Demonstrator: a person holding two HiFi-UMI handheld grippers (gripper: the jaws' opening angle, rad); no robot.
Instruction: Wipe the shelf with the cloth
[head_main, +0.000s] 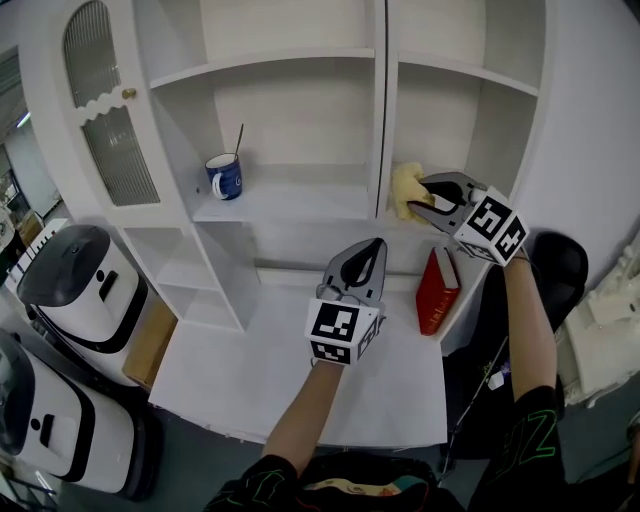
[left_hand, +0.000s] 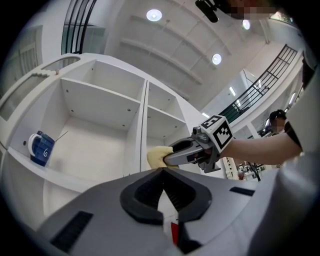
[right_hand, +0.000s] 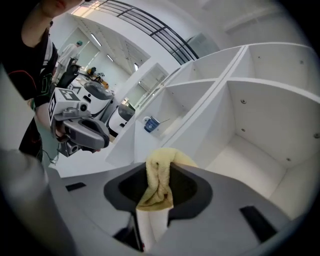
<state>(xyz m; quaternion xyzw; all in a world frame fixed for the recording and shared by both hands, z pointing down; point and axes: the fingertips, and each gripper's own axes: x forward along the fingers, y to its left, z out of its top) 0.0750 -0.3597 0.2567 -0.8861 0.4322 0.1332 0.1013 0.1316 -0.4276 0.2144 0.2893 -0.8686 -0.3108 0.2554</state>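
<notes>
Well, the blue ceramic mug (head_main: 225, 177) on the left white shelf (head_main: 300, 208) holds a thin utensil (head_main: 239, 138). The right gripper (head_main: 416, 203) pinches the soft yellow cloth (head_main: 403, 186); the left gripper (head_main: 377, 243) has its jaws together, empty.

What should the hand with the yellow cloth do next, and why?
Probably lower the right hand-held gripper so the crumpled yellow cloth presses on the white shelf board, then slide it sideways. Its jaws are shut on the cloth, right at that shelf's front, so it looks ready to wipe.

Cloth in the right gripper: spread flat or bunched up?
Bunched up. The yellow cloth is pinched as a crumpled wad between the jaws of the right gripper, none of it spread out.
</notes>
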